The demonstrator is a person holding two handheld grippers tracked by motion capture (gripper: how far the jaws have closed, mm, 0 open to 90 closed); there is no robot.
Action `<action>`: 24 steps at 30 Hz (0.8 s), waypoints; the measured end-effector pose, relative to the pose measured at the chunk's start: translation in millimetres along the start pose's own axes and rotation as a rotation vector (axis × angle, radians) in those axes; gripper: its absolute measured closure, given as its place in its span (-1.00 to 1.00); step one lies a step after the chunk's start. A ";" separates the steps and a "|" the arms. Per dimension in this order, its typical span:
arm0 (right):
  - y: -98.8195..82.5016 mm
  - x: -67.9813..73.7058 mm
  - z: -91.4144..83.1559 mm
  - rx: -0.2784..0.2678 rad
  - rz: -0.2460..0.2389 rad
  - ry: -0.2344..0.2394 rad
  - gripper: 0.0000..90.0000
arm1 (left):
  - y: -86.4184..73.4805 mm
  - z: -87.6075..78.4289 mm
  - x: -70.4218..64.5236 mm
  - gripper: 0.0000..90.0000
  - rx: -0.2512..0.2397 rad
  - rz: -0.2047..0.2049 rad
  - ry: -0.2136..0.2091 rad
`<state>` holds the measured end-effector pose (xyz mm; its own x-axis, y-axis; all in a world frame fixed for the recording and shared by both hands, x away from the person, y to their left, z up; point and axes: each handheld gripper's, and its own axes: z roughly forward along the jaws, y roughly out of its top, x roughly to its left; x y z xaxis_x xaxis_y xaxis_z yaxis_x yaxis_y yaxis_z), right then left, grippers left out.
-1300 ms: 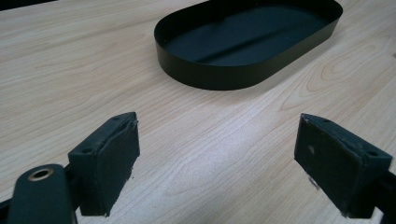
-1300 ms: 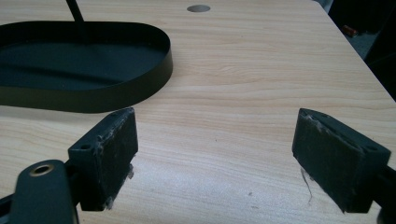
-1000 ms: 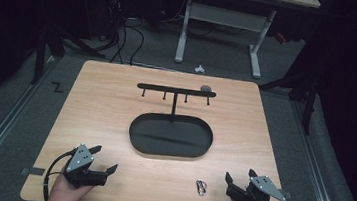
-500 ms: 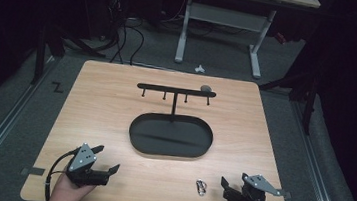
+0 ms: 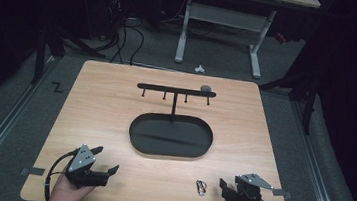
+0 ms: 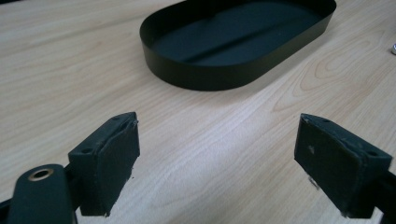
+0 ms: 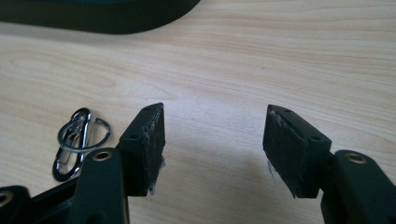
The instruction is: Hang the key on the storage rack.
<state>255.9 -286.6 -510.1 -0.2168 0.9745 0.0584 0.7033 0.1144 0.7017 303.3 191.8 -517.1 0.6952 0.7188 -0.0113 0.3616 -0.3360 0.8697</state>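
A small silver carabiner with a ring (image 5: pixel 201 187) lies flat on the wooden table (image 5: pixel 105 113) near the front edge, just left of my right gripper (image 5: pixel 227 188). In the right gripper view the carabiner (image 7: pixel 77 140) sits outside the left jaw. The right gripper (image 7: pixel 215 126) is open, its jaws have just been closing, and only bare wood lies between them. My left gripper (image 5: pixel 106 159) rests at the front left, wide open, with nothing between its jaws. In its own view the left gripper (image 6: pixel 217 135) faces the black oval tray (image 6: pixel 210 74).
The black oval tray (image 5: pixel 134 138) lies at the table's middle. From it rises a thin post with a crossbar (image 5: pixel 172 89) that carries several hooks. A small grey thing (image 5: pixel 206 88) sits at the bar's right end. Desk legs and cables stand beyond the far edge.
The right gripper's jaws have narrowed and that hand has edged slightly left toward the carabiner. The left gripper has stayed put.
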 end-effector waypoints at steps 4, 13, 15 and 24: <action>4.0 4.7 6.0 0.088 -0.037 -0.002 -0.16 | 0.0 -3.5 1.3 -0.68 -0.010 -0.004 0.002; 28.3 5.2 6.7 0.237 -0.039 0.012 -0.25 | -0.1 -7.8 7.2 -0.68 -0.028 -0.025 -0.002; 35.7 7.9 7.3 0.304 -0.076 0.007 -0.24 | 0.0 -9.0 10.3 -0.68 -0.034 -0.035 -0.003; 46.9 11.2 8.1 0.453 -0.063 0.012 -0.23 | 2.0 -8.2 11.3 -0.67 -0.049 -0.040 -0.012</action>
<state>291.9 -268.8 -482.3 -0.2745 0.9609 0.0355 0.9131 0.2489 0.3230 306.8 204.2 -511.4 0.6881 0.7238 -0.0518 0.3583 -0.2768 0.8916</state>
